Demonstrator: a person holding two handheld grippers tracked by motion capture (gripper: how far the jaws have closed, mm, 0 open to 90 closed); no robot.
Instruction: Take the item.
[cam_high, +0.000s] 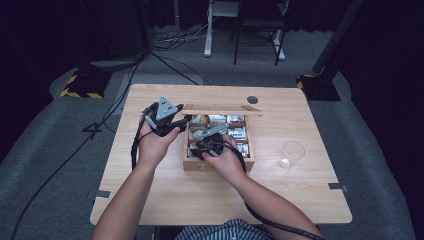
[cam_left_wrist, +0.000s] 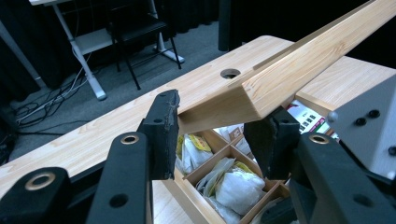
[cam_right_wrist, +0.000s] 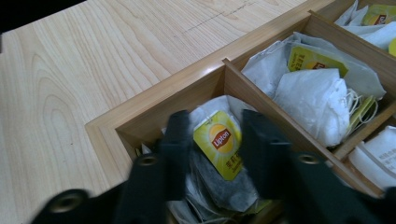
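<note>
While our left tongs (cam_left_wrist: 217, 135) pinch the lid (cam_left_wrist: 299, 70) up, our right tongs (cam_right_wrist: 217, 154) sit in the box's (cam_high: 218, 165) near-left compartment w/ the tea bag (cam_right_wrist: 219, 142) between them (narrow, not visibly clamped), tag running lengthwise along the pads.

- Lid (cam_high: 222, 110) is standing raised along the far edge of the wooden box (cam_high: 218, 164), blocking entry from behind.
- Dividers (cam_right_wrist: 275, 122) and tea bags (cam_right_wrist: 308, 95) are crowding the compartments.
- Glass (cam_high: 291, 154) is occupying the table (cam_high: 165, 200) toward its right edge.
- Near edge is lying bare.
</note>
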